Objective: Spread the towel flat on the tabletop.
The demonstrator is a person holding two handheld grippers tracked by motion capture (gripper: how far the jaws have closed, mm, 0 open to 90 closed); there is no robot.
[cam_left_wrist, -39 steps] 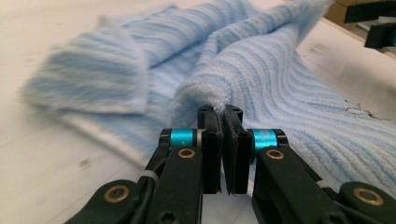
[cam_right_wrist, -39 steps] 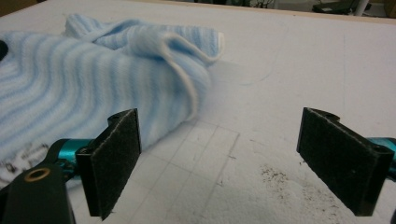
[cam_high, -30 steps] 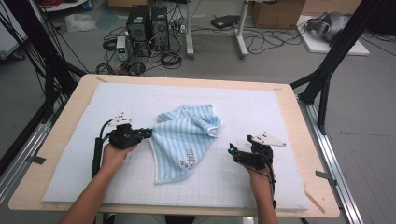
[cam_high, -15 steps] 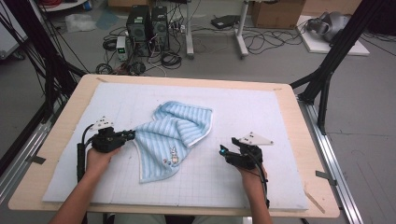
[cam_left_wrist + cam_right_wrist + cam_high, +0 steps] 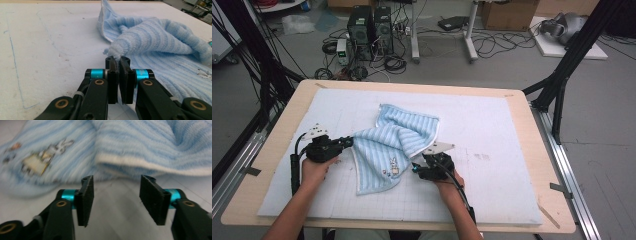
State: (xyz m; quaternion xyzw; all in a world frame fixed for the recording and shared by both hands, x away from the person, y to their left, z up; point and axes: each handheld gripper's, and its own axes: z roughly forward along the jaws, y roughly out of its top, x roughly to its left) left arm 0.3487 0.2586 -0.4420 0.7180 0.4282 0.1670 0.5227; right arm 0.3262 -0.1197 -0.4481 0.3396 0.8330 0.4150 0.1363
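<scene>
Towel: we see the blue striped towel [image 5: 399, 145] crumpled in the middle of the white mat [image 5: 492, 125], partly folded over itself, with a small embroidered picture [image 5: 393, 165] on the flat part that lies toward us.
Left gripper: our left gripper [image 5: 346, 142] is clamped tight on a corner of the towel; in the left gripper view the cloth [image 5: 117, 51] bunches out just above the closed jaws.
Right gripper: our right gripper [image 5: 416, 168] stands about half open with nothing between its pads [image 5: 86, 188]. Its jaws have just been closing a little and then easing again, and no cloth is in them. It points at the white hemmed edge [image 5: 140, 165] of the towel, just beside it and low over the mat.
Step in hand: we judge that we are spreading or folding the towel, one corner is already held and the second hold is not yet taken.
Next move: we think the right gripper must go forward until the hem lies between the pads, then close. We should catch one layer only, because the folds lie close together there.
</scene>
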